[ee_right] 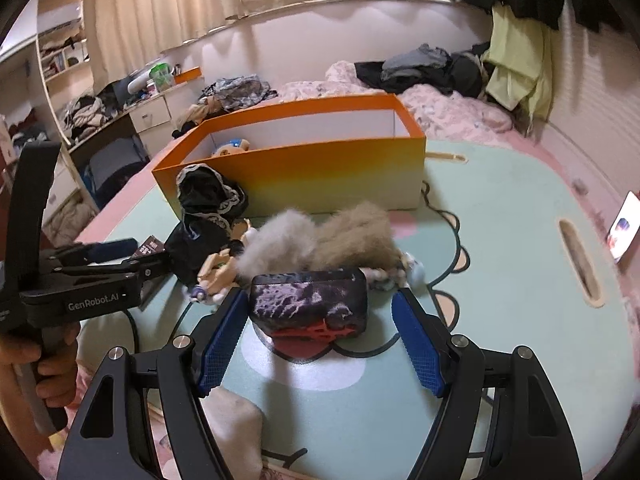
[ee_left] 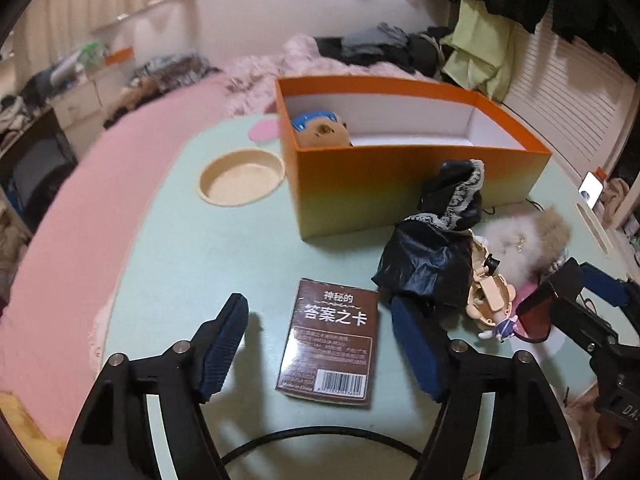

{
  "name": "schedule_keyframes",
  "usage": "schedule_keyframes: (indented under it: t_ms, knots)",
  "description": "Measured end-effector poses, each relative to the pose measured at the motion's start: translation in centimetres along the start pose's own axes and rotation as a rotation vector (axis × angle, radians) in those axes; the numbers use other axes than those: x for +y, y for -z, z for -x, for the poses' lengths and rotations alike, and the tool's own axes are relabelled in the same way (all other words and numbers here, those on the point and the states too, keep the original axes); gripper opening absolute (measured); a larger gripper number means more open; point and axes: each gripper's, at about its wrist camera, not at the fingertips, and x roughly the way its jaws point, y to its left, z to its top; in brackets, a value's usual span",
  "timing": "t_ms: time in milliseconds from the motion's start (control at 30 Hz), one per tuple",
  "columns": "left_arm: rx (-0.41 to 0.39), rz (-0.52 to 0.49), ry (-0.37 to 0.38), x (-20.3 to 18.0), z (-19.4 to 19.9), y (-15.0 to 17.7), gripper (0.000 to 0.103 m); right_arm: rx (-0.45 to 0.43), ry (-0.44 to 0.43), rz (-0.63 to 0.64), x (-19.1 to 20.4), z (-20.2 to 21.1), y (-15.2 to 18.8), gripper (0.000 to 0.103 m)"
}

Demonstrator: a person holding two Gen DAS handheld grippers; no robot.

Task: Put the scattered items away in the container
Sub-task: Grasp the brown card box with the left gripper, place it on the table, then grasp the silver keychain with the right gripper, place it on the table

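Observation:
An orange box [ee_left: 400,196] stands on the green table, also in the right wrist view [ee_right: 320,176], with a blue-haired toy [ee_left: 320,130] inside. My left gripper [ee_left: 320,340] is open, its fingers either side of a brown card box [ee_left: 330,344] lying flat. My right gripper [ee_right: 320,332] is open around a dark red-and-black box [ee_right: 310,308], not closed on it. A black lace garment [ee_left: 436,240], a small doll [ee_left: 490,296] and a fluffy grey-beige item [ee_right: 320,244] lie in front of the orange box.
A cream round dish [ee_left: 242,176] sits left of the orange box. A lit phone [ee_right: 624,228] lies at the table's right edge. The table has slot handles [ee_right: 580,264]. A bed with clothes lies behind. White cloth [ee_right: 236,424] lies under my right gripper.

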Motion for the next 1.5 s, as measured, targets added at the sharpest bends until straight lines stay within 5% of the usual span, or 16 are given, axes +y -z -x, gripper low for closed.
schedule_keyframes:
  t_ms: [400, 533, 600, 667, 767, 833, 1000, 1300, 1400, 1467, 1500]
  knots:
    - [-0.235, 0.050, 0.017, -1.2, 2.6, 3.9, 0.096, -0.077, 0.039, 0.039, 0.5, 1.5, -1.0, 0.074]
    - [-0.235, 0.015, 0.022, -1.7, 2.1, 4.1, 0.096, -0.139, 0.049, 0.076, 1.3, 2.5, -4.7, 0.074]
    - [-0.246, 0.028, 0.032, -1.4, 2.3, 4.0, 0.096, -0.164, -0.026, 0.070, 1.8, 2.9, -8.0, 0.074]
    - [-0.245, 0.039, 0.029, -1.3, 2.3, 4.1, 0.096, -0.095, -0.129, 0.068, 2.3, 1.8, -11.0, 0.074]
    - [-0.247, 0.062, 0.035, -0.7, 2.2, 4.2, 0.096, 0.123, -0.263, 0.060, 3.3, -2.4, -15.1, 0.072]
    - [-0.249, 0.073, 0.045, -0.6, 2.2, 4.4, 0.096, 0.271, -0.291, 0.040, 3.6, -6.1, -16.7, 0.062]
    - [-0.250, 0.090, 0.064, -0.1, 2.1, 4.5, 0.096, 0.564, -0.299, 0.012, 5.5, -14.2, -17.1, 0.059]
    - [-0.247, 0.106, 0.088, 0.5, 1.8, 4.7, 0.096, 0.692, -0.229, 0.113, 9.2, -18.4, -15.8, 0.058]
    - [-0.239, 0.113, 0.092, 0.6, 1.6, 4.6, 0.096, 0.667, -0.168, 0.184, 9.7, -18.6, -15.3, 0.044]
    - [-0.234, 0.115, 0.093, 0.6, 1.5, 4.6, 0.096, 0.654, -0.185, 0.180, 9.7, -18.3, -15.5, 0.017]
    - [-0.233, 0.116, 0.094, 0.6, 1.5, 4.6, 0.096, 0.649, -0.187, 0.175, 9.6, -18.1, -15.6, 0.013]
